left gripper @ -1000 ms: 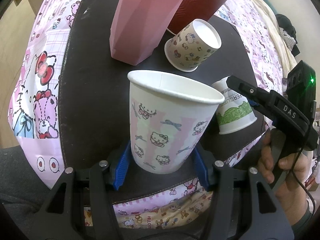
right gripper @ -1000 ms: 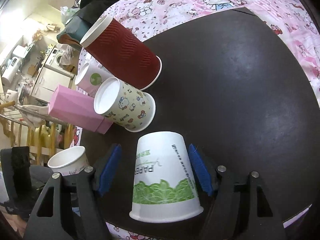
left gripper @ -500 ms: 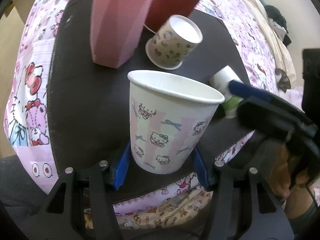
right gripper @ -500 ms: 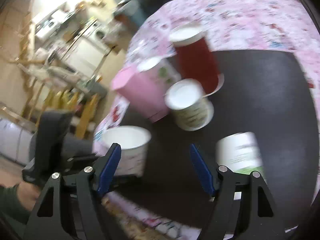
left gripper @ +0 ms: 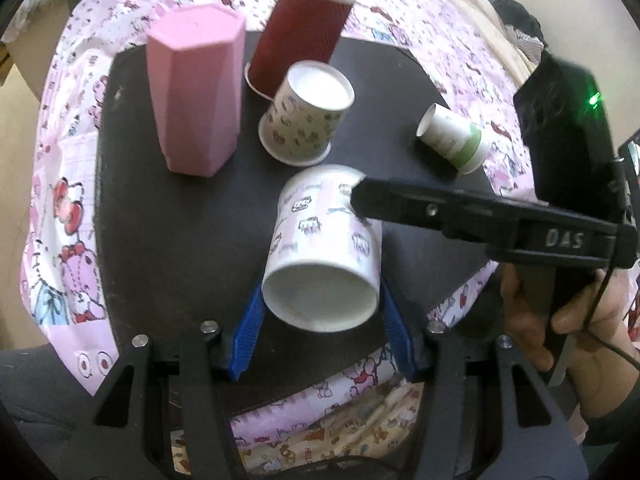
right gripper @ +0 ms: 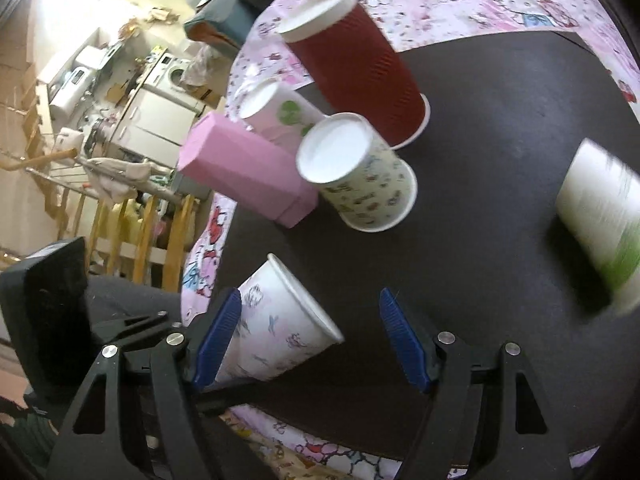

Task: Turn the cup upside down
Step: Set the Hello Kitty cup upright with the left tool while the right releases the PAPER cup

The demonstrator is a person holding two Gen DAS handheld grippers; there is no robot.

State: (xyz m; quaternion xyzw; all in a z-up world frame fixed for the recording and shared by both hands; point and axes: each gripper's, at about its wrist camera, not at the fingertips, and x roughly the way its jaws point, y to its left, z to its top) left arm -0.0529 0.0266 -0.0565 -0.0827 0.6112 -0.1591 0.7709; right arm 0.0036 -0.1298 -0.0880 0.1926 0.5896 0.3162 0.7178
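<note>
**Cup tipped over in the left gripper**

Between the blue pads of the left gripper (left gripper: 320,326) sits a pink-striped paper cup (left gripper: 326,248) printed with cartoon cats. Both pads press on it near its base, and the jaws have just been closing a little on it. The cup is tilted well over, base toward the camera and rim pointing down and away toward a dark round table (left gripper: 172,240); whether the rim touches the table is hidden. Its inside cannot be seen.

From the right wrist view, the right gripper (right gripper: 310,334) stands open with nothing between its pads. The tilted cup (right gripper: 280,328) lies just behind its left pad. One dark finger (left gripper: 420,208) of that gripper crosses in front of the cup's far end, held by a hand (left gripper: 560,332).

Farther out on the table stand four containers, all upside down, bases up: a small cat-print cup (left gripper: 306,118), a tall red ridged cup (left gripper: 306,32) behind it, a pink faceted tumbler (left gripper: 196,92) and a white cup with a green band (left gripper: 454,138). A fifth white cup (right gripper: 276,110) shows behind the tumbler. A pink cartoon cloth (left gripper: 60,200) lies under the table.
</note>
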